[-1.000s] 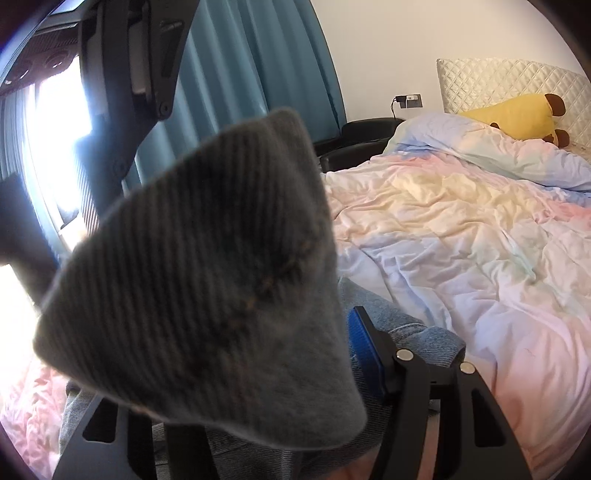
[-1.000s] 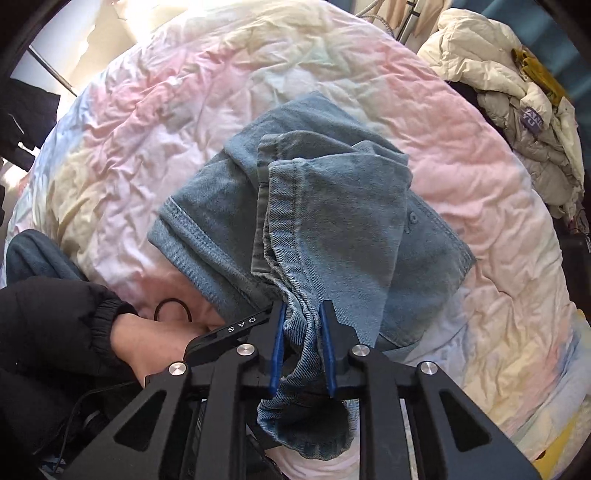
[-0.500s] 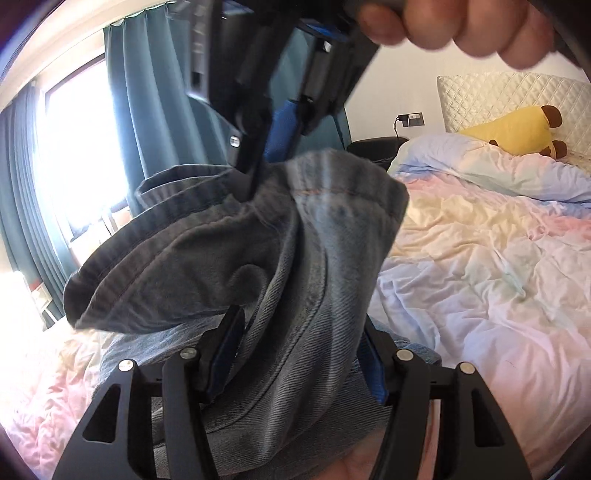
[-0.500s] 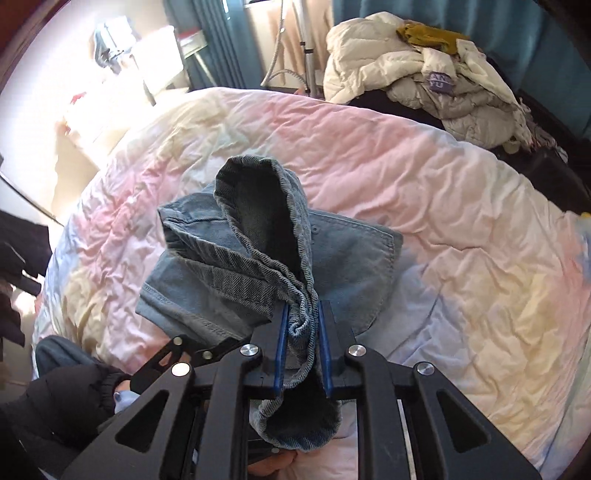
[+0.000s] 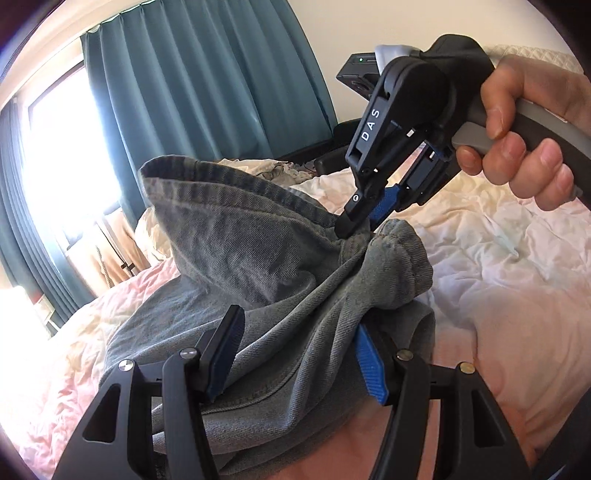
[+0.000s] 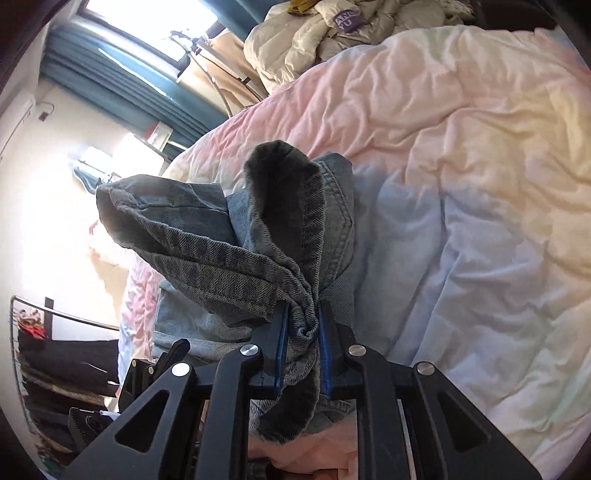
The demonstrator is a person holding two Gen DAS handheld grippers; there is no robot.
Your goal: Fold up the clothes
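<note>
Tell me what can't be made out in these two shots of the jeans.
- Left wrist view: the jeans hide the bed beneath and whether the left gripper pads press them.
- Right wrist view: the right gripper frame cuts off the hanging hem.
- Window: glare hides what's outside.

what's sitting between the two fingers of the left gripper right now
A thick bunch of the denim jeans fills the gap between the left gripper fingers, seen in the left wrist view.
</note>
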